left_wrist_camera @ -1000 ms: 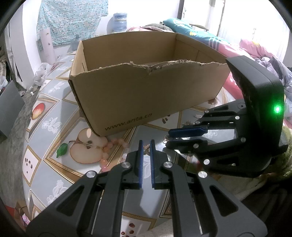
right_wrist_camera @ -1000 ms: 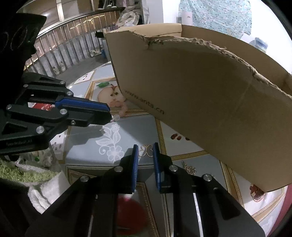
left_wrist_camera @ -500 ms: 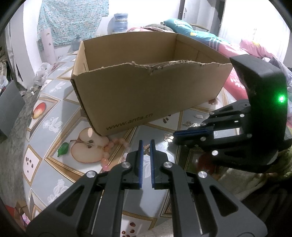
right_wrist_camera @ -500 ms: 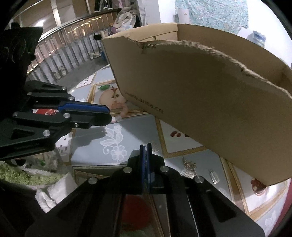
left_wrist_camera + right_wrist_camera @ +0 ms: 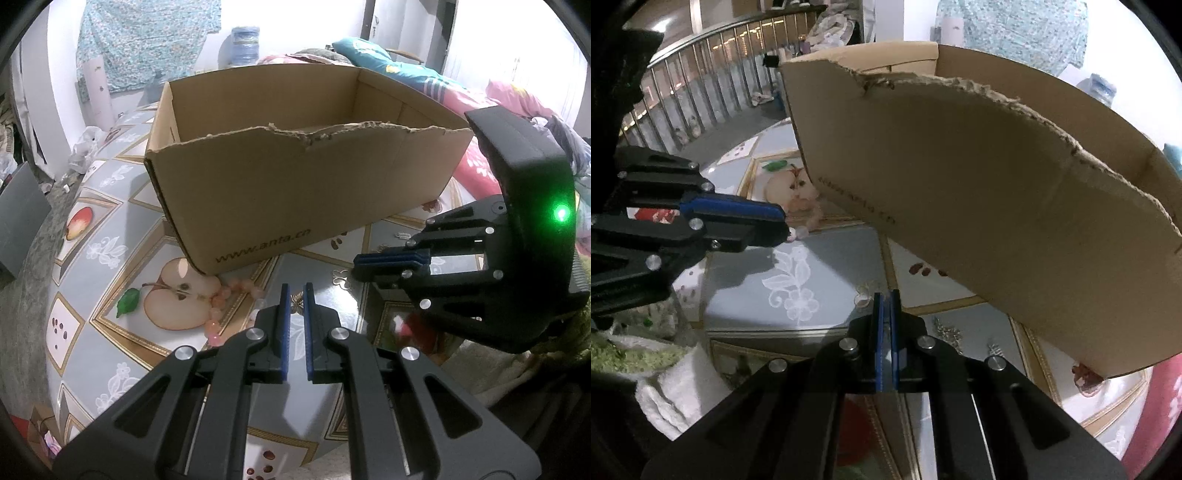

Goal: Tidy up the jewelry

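— While both grippers hang over it, what fills the room?

— Railings at ten o'clock, patterned cloth on the far wall, heaped bedding at two. Biggest near thing is the table, its cover printed with fruit and flowers, grey tiles edged in gold.

— And on it?

— An open cardboard box, near rim torn, standing at twelve o'clock from the left gripper. At its near corner, around ten o'clock, a pink bead bracelet lies on the printed apple, touching the box.

— The fingers?

— Left ones nearly together, a thin gap, nothing in it. The right gripper has just clenched, pads together, empty too.

— Anything smaller?

— Little silvery pieces on the cover at one o'clock from the right gripper; I can't tell what they are.
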Tool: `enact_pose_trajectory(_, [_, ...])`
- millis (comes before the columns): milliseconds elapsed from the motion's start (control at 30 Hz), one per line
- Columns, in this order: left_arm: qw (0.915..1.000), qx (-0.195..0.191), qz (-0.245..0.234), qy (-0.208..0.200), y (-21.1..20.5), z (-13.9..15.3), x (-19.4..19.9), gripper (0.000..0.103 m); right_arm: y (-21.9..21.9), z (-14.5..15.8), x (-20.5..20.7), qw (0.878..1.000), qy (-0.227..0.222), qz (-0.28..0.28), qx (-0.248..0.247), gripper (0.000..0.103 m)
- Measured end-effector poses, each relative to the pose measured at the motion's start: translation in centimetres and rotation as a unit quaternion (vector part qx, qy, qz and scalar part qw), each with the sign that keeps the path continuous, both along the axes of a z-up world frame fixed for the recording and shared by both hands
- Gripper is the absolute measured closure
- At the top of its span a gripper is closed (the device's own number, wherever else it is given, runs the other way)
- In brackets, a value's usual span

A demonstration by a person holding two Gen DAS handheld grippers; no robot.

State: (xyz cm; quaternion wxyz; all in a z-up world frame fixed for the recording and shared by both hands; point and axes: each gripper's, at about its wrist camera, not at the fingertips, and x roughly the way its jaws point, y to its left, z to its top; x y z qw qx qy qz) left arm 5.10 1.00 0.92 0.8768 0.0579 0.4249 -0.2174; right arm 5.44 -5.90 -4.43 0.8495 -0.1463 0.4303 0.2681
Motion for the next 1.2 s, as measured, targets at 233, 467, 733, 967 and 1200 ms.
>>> enact_pose_trajectory(233, [1.0000,0.000,0.000,0.000,0.0,0.0,0.0,0.097,0.7,-0.2,-0.6,0.999,-0.017,0.012,-0.028,0.082])
enact_pose_trajectory(467, [1.0000,0.000,0.000,0.000,0.0,0.0,0.0,0.097,-0.8,-0.1,0.7,0.999,-0.026,-0.029,-0.036,0.082])
enact_pose_trajectory(733, [1.0000,0.000,0.000,0.000,0.1,0.0,0.1,0.097,-1.5,0.1,0.9,0.999,0.002,-0.049,0.023,0.082])
enact_pose_trajectory(967, [1.0000,0.000,0.000,0.001,0.1,-0.1,0.0,0.097,-0.2,-0.7,1.0,0.998,-0.005,-0.053,0.034,0.082])
enact_pose_trajectory(1200, [1.0000,0.000,0.001,0.003,0.0,-0.2,0.1,0.097,0.0,-0.7,1.2,0.998,-0.010,-0.048,0.032,0.091])
